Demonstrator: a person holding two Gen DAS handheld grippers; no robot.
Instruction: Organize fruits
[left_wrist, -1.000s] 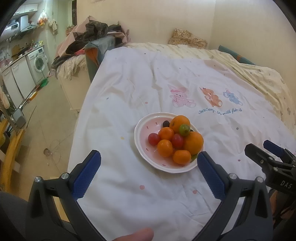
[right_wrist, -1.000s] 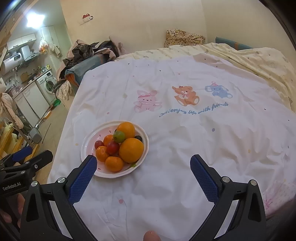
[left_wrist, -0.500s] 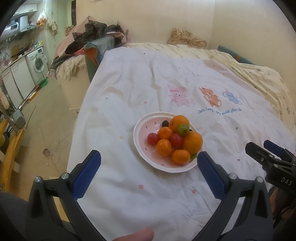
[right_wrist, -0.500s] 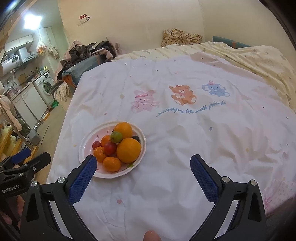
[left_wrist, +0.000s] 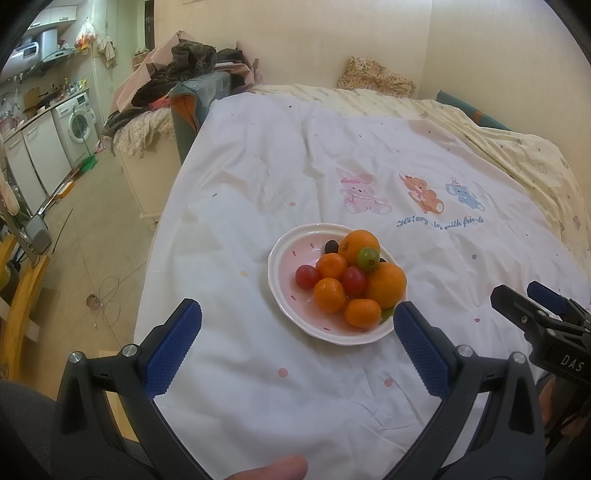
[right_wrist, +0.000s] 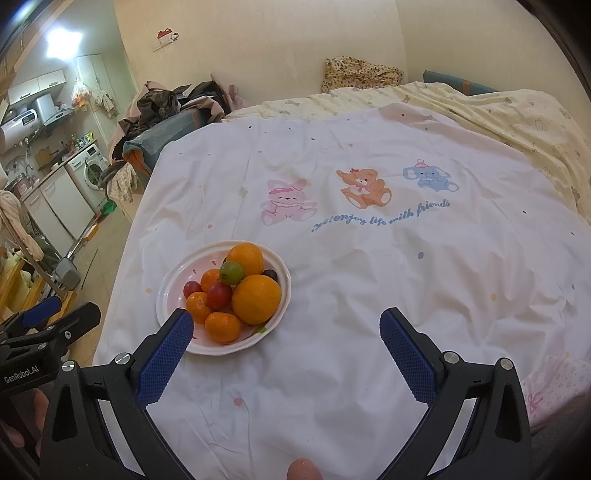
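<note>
Fruit plate ahead, both grippers empty

Plate (left_wrist: 334, 334) with pink inside sits on the white sheet (left_wrist: 258, 177), just ahead of my left gripper (left_wrist: 293, 325) and slightly to its right; its near rim touches the line between the fingertips. From my right gripper (right_wrist: 286, 332) the same plate (right_wrist: 166, 295) is ahead-left, the left fingertip overlapping its near rim in view. Both grippers have jaws spread wide, nothing between them.

Fruit is piled toward the plate's right half: large orange (left_wrist: 386, 285) nearest my left gripper's right finger, second orange (left_wrist: 359, 244) behind it, green fruit (left_wrist: 368, 258) on top between them, small mandarins (left_wrist: 362, 313) in front, red grape-like fruits (left_wrist: 307, 277) at left, dark one (left_wrist: 331, 245) at back.

Path to the plate is bare sheet. Cartoon animal print (right_wrist: 364, 188) lies beyond, ahead of my right gripper. Clothes pile (left_wrist: 184, 70) and washing machine (left_wrist: 75, 122) far left. My right gripper shows at the right edge of the left view.
</note>
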